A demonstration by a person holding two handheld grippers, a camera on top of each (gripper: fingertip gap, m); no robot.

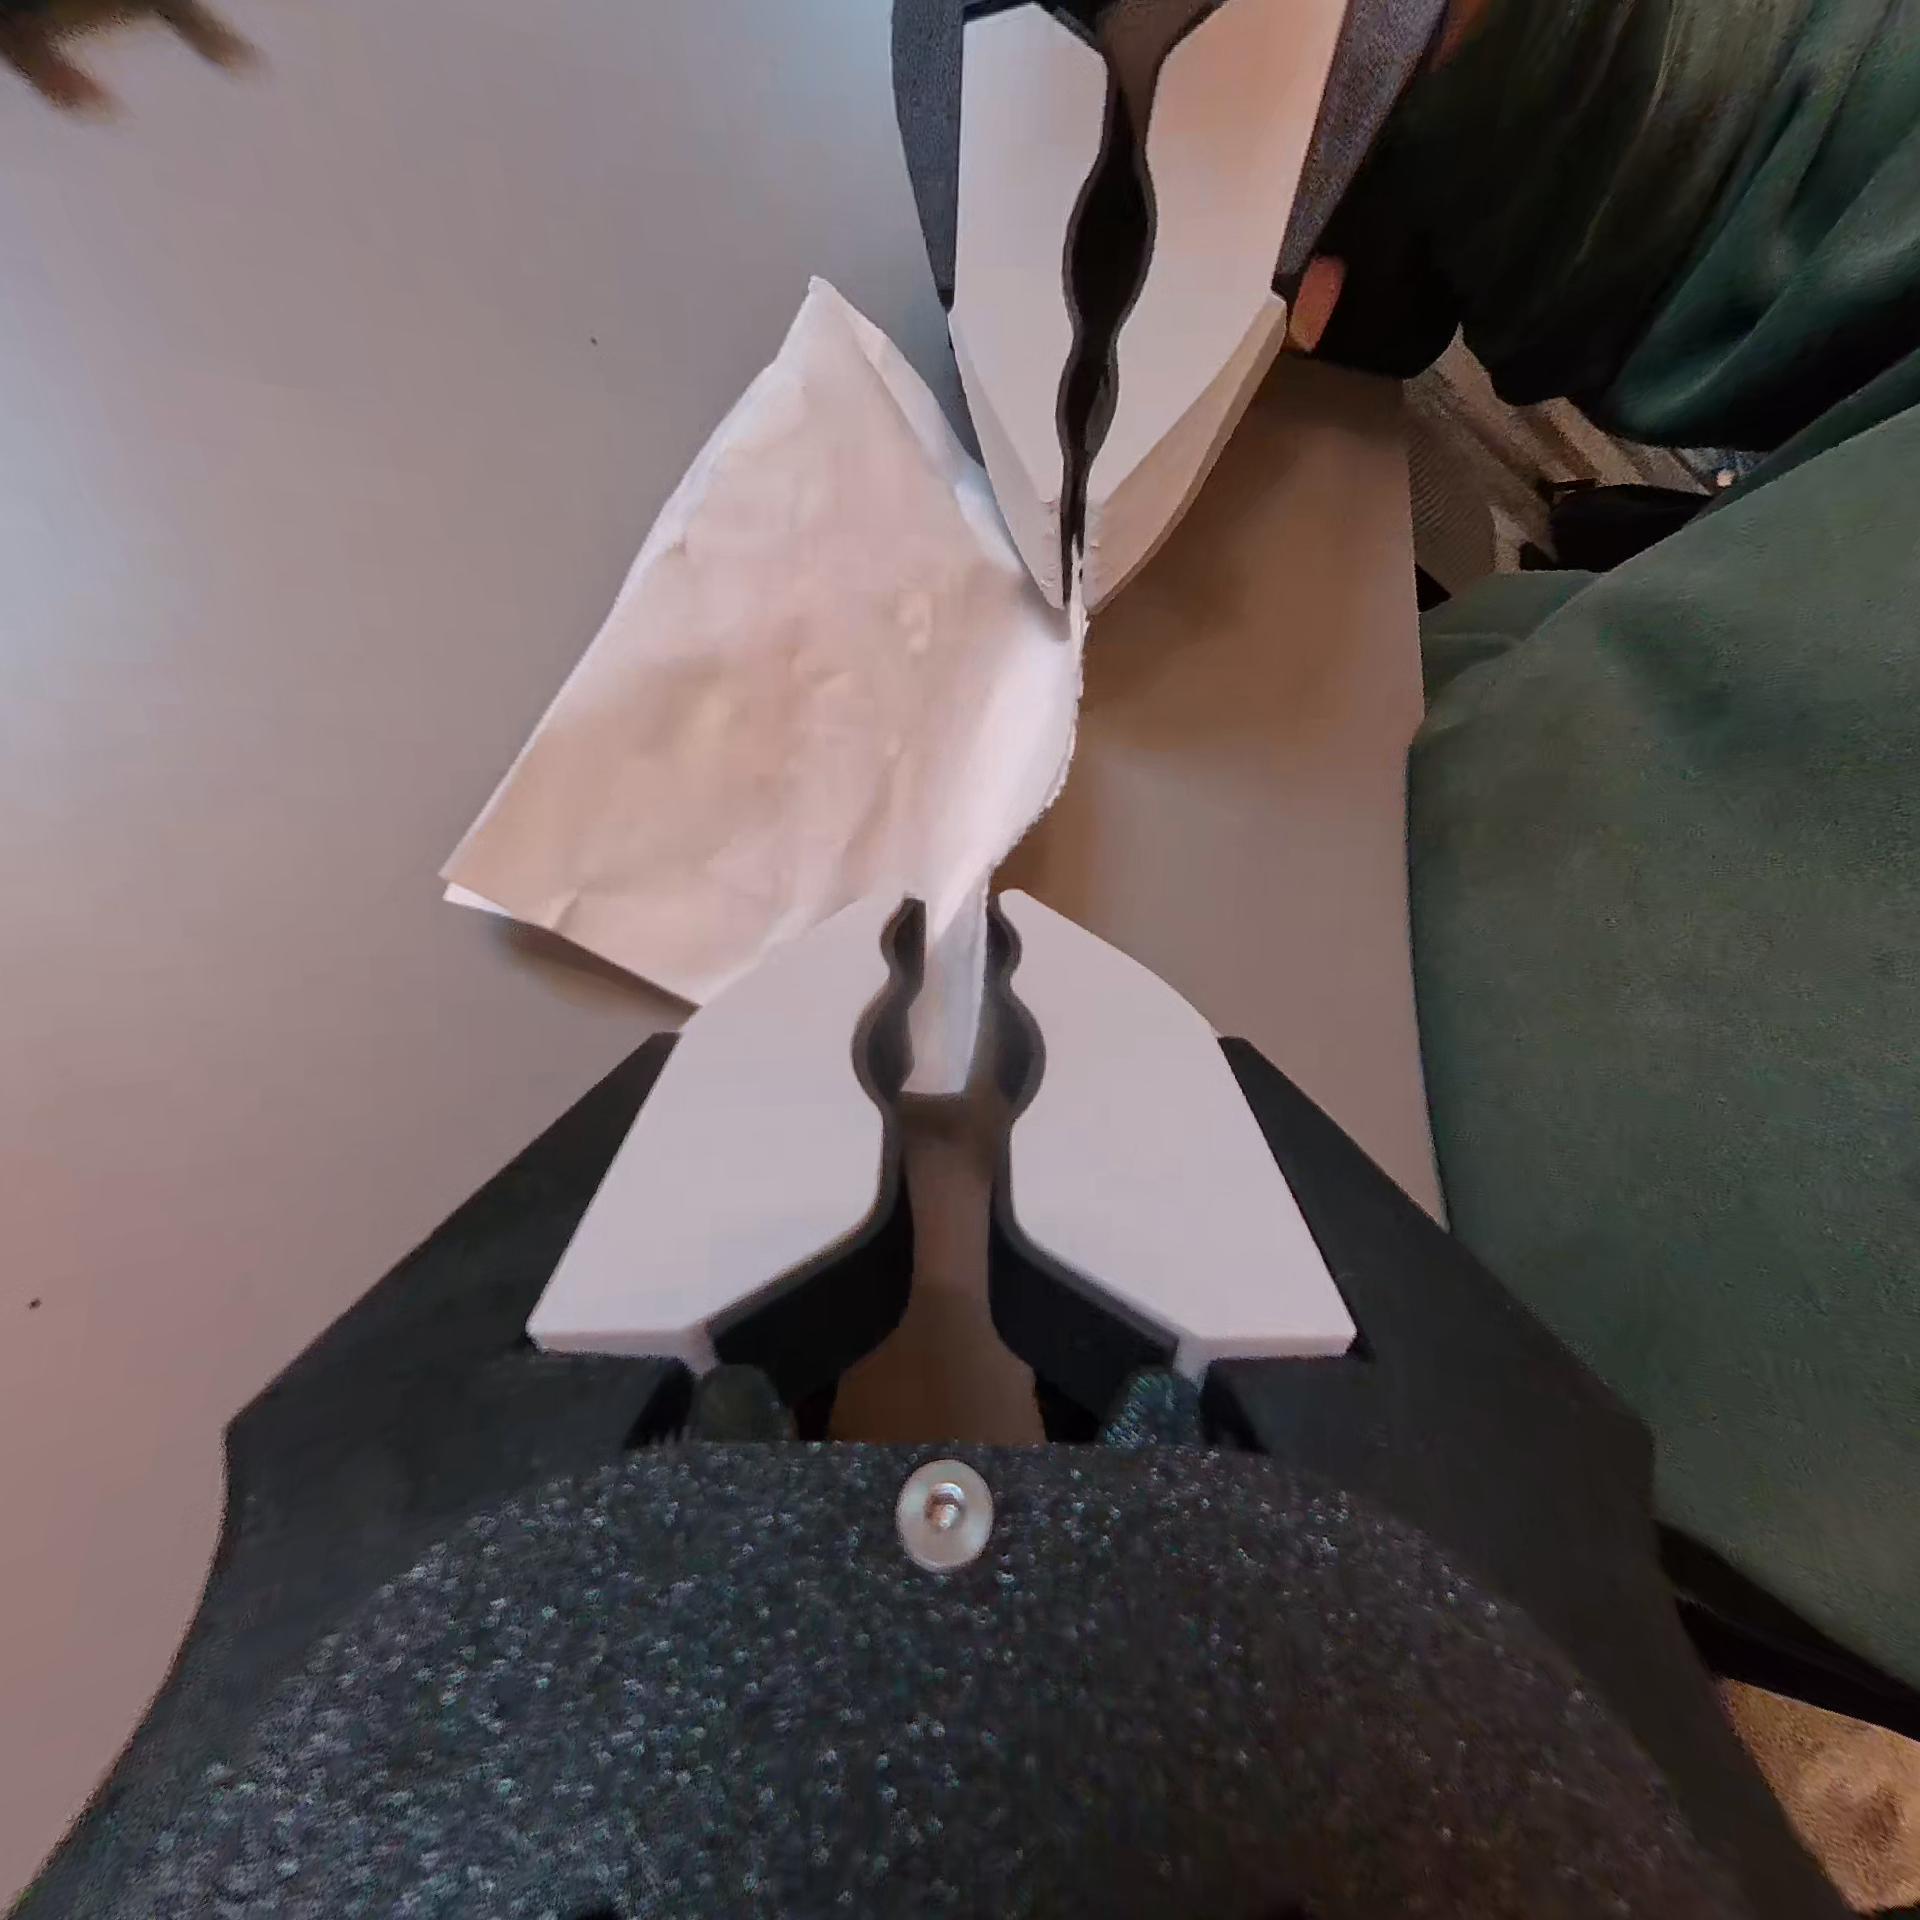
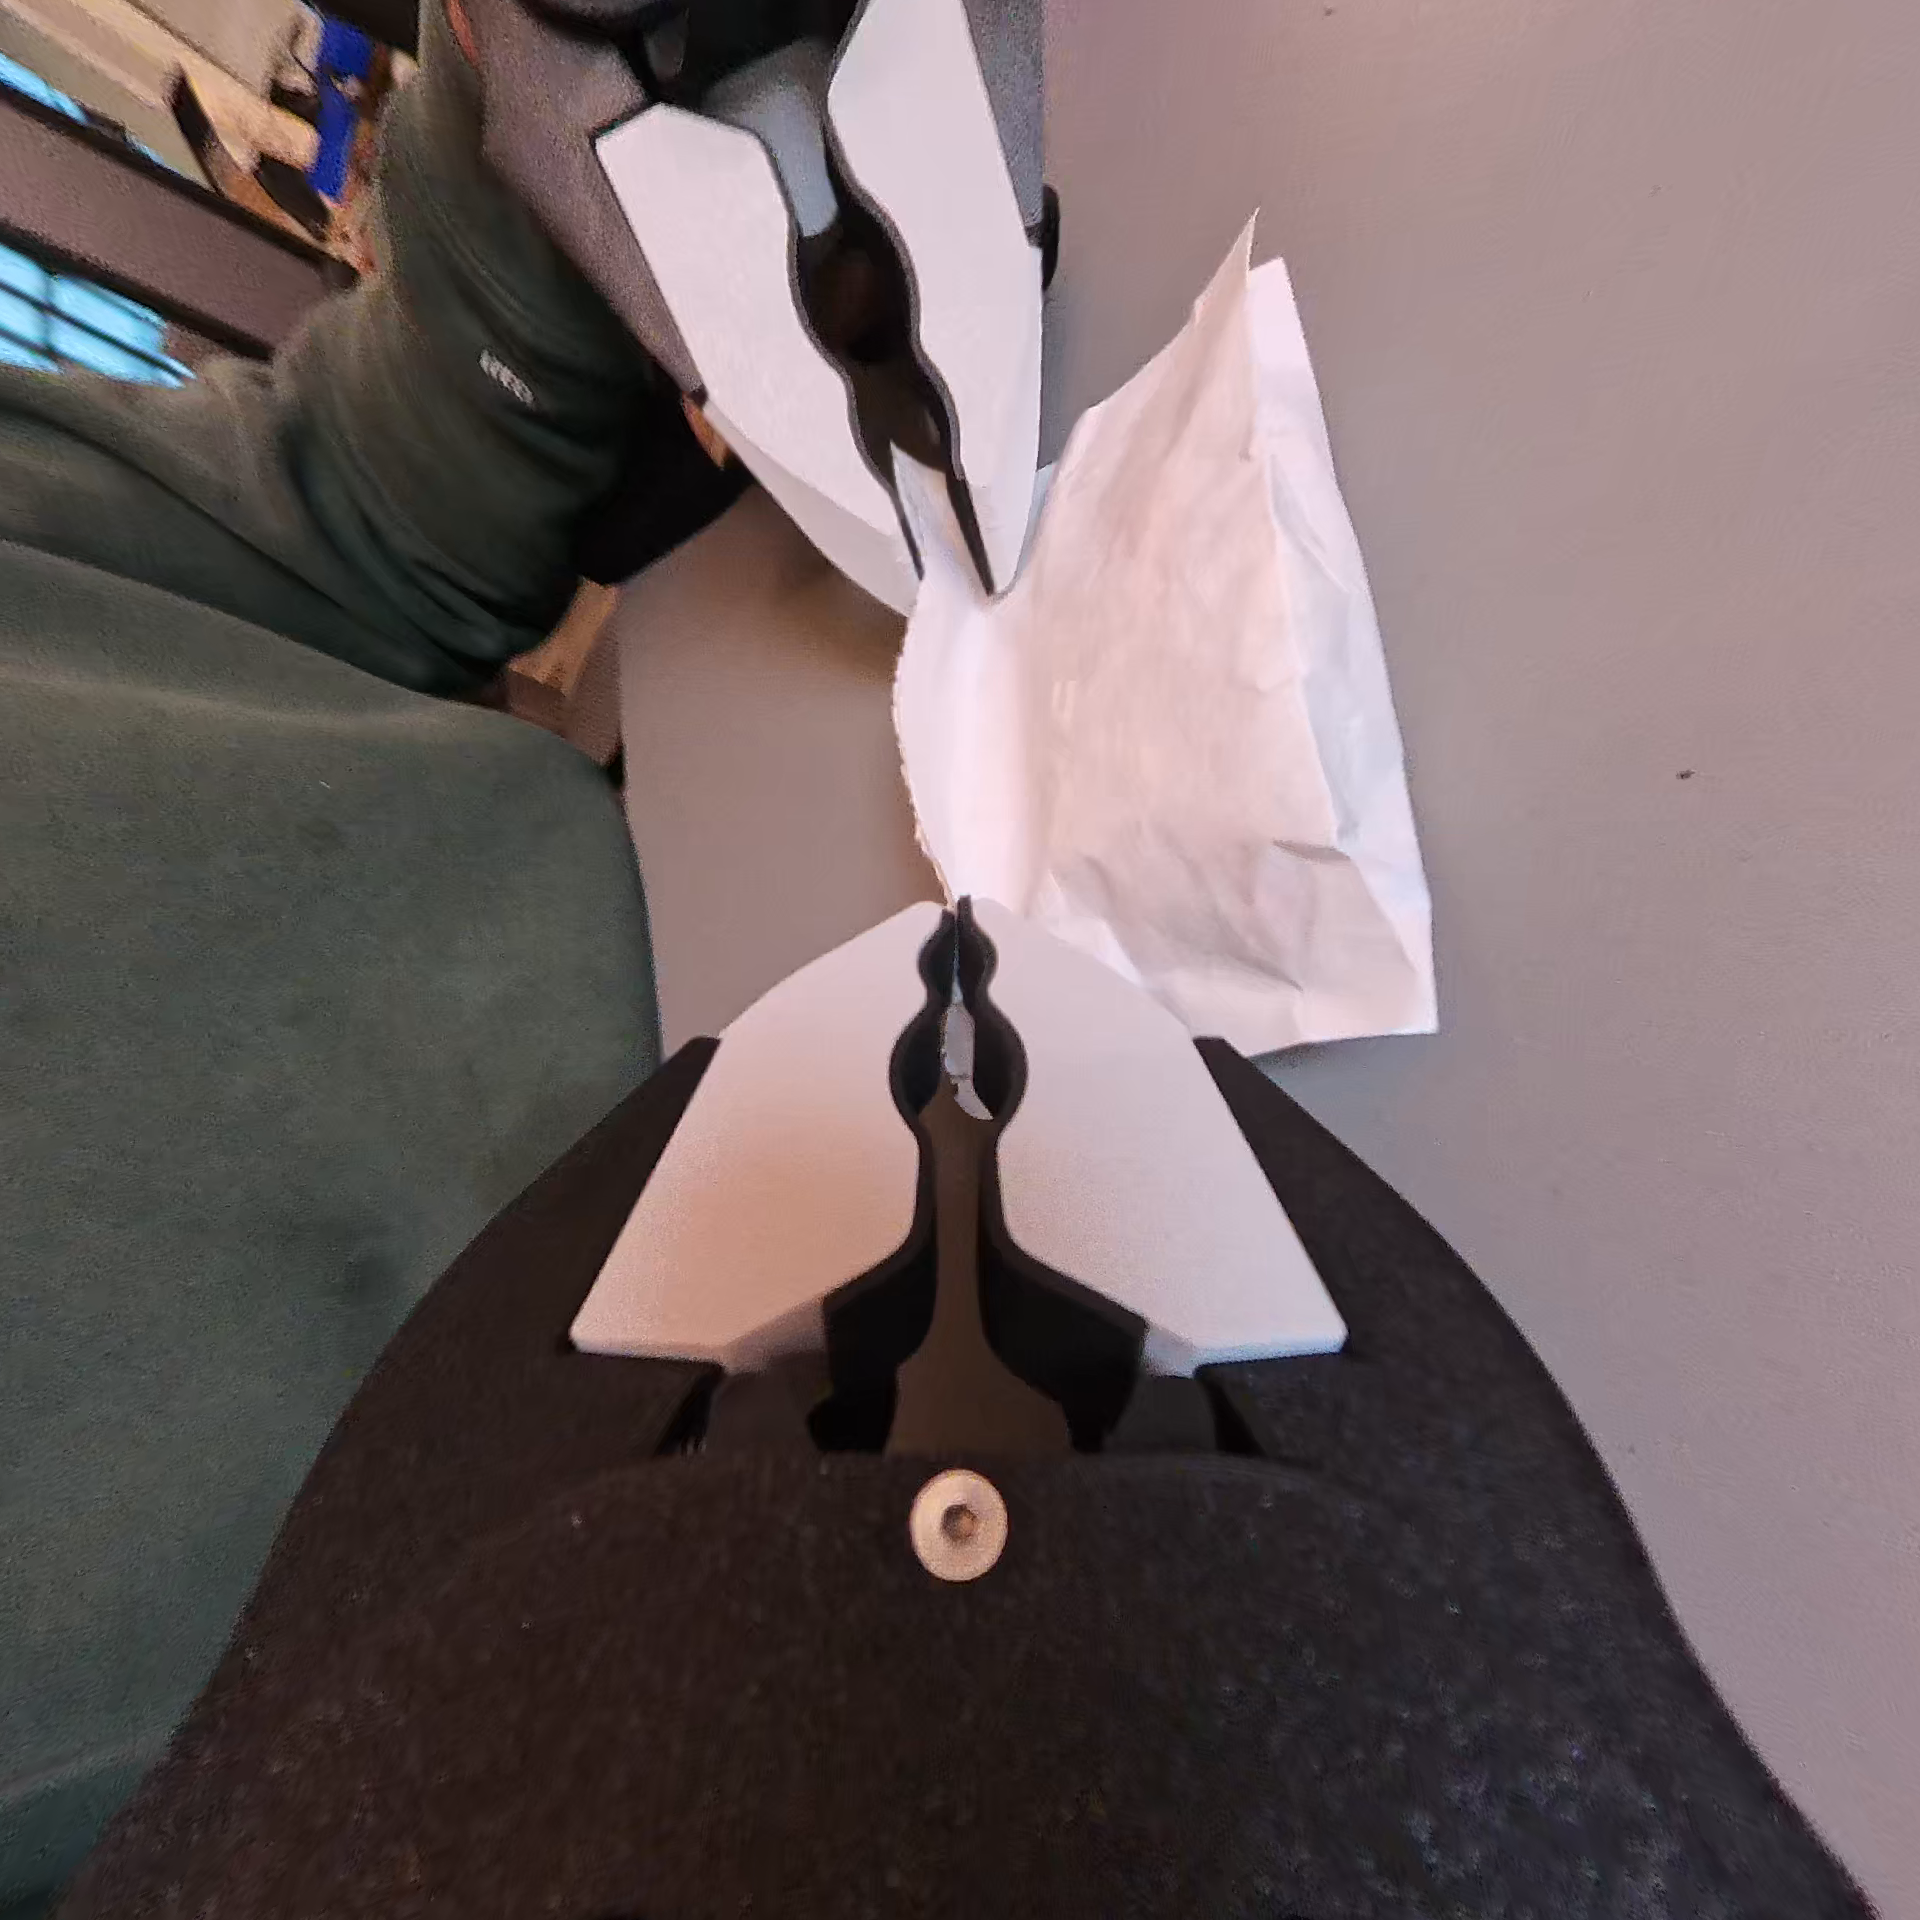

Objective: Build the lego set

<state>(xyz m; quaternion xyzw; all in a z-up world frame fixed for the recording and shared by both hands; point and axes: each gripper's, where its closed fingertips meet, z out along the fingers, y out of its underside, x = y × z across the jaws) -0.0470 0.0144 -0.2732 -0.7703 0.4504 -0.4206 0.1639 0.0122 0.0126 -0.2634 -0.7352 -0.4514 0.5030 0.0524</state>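
Both cams sit right behind their own fingers, super close, looking forward along them and down at the grey table (image 1: 260, 623). They face each other, so the left wrist view has the right gripper (image 1: 1075, 587) at top centre, and the right wrist view has the left gripper (image 2: 951, 582) up top too. Shared middle ground is the white paper bag (image 1: 790, 707) stretched between them, with the green sleeve (image 2: 260, 883) at the frame edge.

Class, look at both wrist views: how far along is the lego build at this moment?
Very early. Done: nothing built; no bricks or model show on the grey table. In hand: the left gripper and right gripper are both shut on one edge of a white paper bag, held between them above the table. Left: opening the bag, emptying it, and all the building.
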